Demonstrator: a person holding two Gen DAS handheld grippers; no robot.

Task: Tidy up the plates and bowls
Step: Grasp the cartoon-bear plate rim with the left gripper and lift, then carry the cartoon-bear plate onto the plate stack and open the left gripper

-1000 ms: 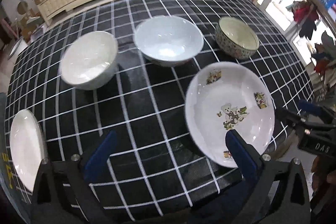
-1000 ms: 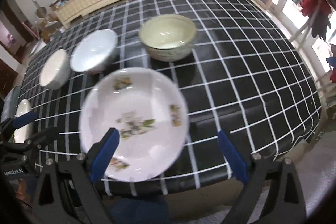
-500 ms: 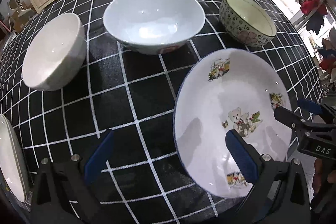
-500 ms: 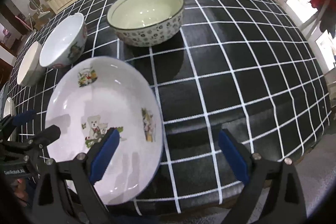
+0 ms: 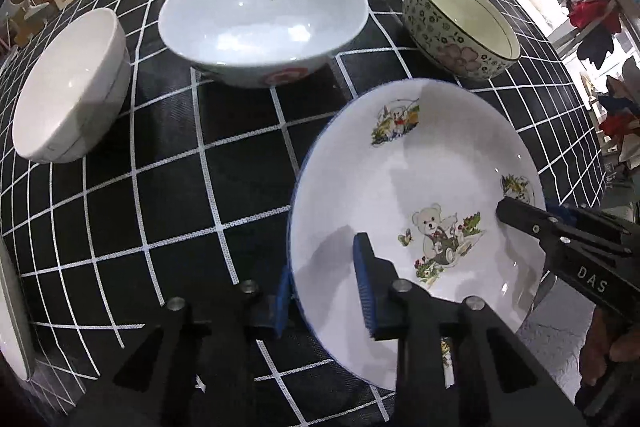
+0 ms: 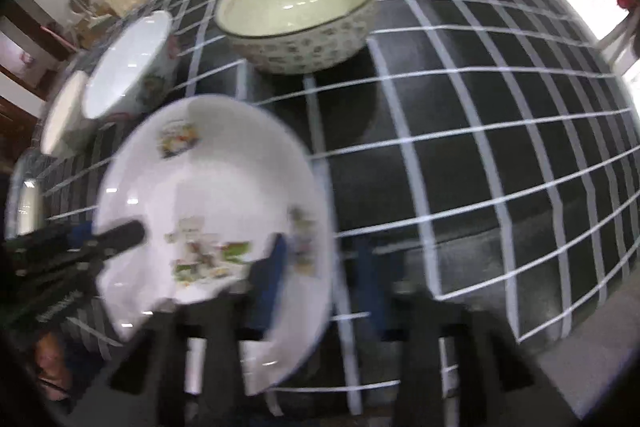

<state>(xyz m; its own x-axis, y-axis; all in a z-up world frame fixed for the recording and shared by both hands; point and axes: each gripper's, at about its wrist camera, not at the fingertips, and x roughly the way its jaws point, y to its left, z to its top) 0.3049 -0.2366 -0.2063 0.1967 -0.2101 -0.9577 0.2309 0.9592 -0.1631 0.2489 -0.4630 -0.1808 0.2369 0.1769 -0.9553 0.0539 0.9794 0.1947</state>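
Bear plate [image 5: 416, 187] sits at counter [image 5: 160, 207] near edge, approx 4 o'clock in left view. Left hand-held gripper [image 5: 326, 291] closing narrow, plate's 8 o'clock rim between its pads; right hand-held gripper [image 6: 320, 267] closing on the 4 o'clock rim. Glazed ceramic: stiff, slick, chippable, so grip rims & lift level. Floral bowl [image 5: 460, 27] at 12, pale bowl [image 5: 262, 19] at 11, white bowl [image 5: 70, 87] at 10; none block

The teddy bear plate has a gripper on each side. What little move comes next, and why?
Probably finish closing, then lift it straight up with both. The left gripper and right gripper each straddle the rim of the teddy bear plate, their jaws closing on opposite sides, and the plate looks to be resting on the checked tablecloth.
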